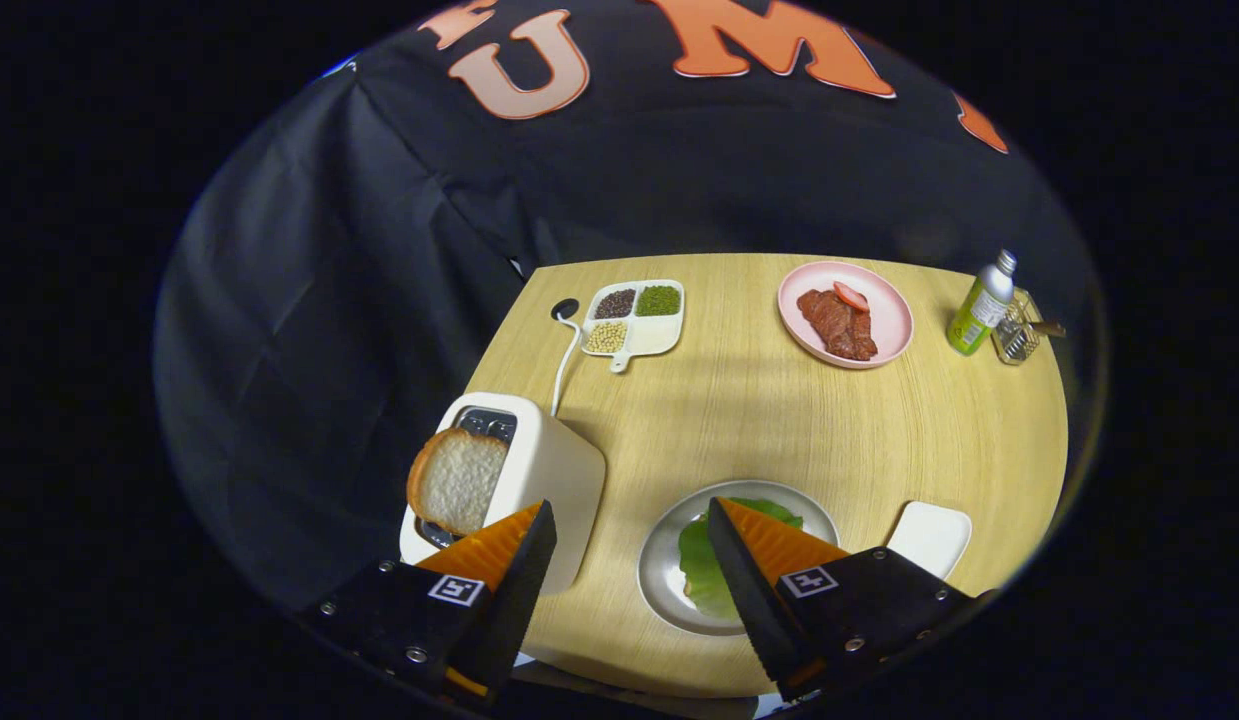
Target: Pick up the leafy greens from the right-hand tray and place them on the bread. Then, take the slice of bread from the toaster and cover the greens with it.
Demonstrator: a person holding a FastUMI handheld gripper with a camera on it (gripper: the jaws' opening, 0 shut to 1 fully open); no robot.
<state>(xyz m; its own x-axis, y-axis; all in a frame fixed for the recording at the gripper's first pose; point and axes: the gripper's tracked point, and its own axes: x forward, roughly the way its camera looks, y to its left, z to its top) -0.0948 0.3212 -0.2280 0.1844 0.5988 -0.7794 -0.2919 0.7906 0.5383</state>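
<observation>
Tool [629,545] held high over the desk [779,420], fingers wide apart, holding nothing. Bread slice [457,480] stands upright in toaster [539,470], just ahead of the left finger, broad face toward the camera, so next move goes left & down. Greens [701,570] already lie on grey plate [659,560] by the right finger; bread beneath prob. hidden.
</observation>
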